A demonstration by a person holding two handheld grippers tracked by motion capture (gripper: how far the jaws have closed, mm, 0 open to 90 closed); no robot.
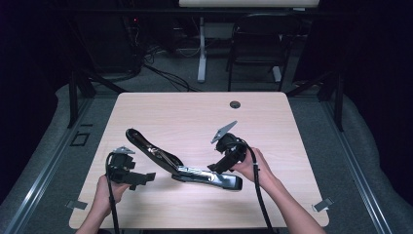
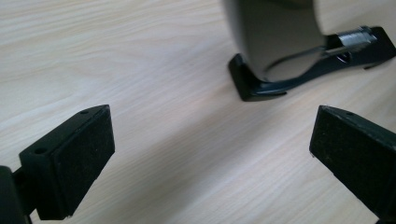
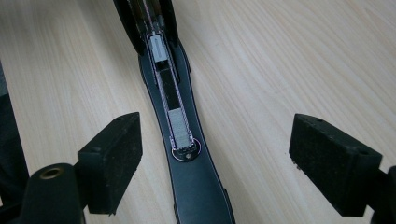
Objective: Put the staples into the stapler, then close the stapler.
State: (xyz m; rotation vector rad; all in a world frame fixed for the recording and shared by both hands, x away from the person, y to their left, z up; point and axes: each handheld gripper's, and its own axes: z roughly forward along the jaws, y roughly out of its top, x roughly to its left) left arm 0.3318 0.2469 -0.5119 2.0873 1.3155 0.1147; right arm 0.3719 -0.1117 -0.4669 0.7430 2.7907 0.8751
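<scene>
The wooden table (image 1: 195, 112) is seen across the middle of the high view, and a black stapler (image 1: 180, 163) is laid open on it at lower centre, its top arm swung back toward the upper left and its base running to the lower right. The opening can thus be judged done; in the right gripper view the staple channel (image 3: 173, 100) is exposed at centre, with a short strip of staples (image 3: 180, 128) at its near end, so reloading or closing seems left. The right gripper (image 1: 225, 163) is held over the base, jaws wide, straddling it without contact. The left gripper (image 1: 139, 179) is held at lower left, jaws wide and empty, near the stapler.
</scene>
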